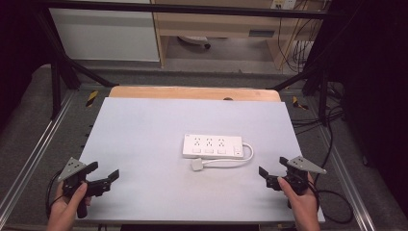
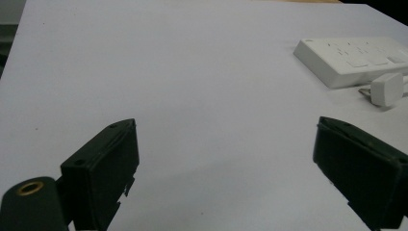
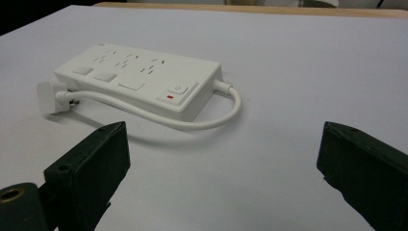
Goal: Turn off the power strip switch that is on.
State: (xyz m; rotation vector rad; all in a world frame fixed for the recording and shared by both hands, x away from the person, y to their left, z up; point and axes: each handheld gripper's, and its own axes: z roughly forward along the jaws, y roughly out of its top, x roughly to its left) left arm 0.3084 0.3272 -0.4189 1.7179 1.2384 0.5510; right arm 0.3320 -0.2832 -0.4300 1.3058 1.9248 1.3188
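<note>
A pale grey table top (image 1: 144, 144) fills the work area, its near edge by the person's forearms, with a wooden strip along the far edge and a dim room with cabinets beyond. Nearest, at the front corners, both tools hover low over the bare surface: the left gripper (image 1: 105, 176) has its jaws spread wide and holds nothing, and the right gripper (image 1: 272, 176) is likewise spread and empty. A little farther in, right of centre and closer to the right gripper, lies a white power strip (image 1: 212, 145), flat on the table with its sockets facing up. Its short cable (image 1: 248, 155) loops out of the right end and curls back along the near side to a white plug (image 1: 197, 164), which rests on the table just in front of the strip. The strip looks like rigid, smooth plastic, fairly light, and likely to slide if pushed; a grip across its narrow width would seem safest. The cable appears springy and would probably drag the plug along, so the plug's blocky body is the better hold.
</note>
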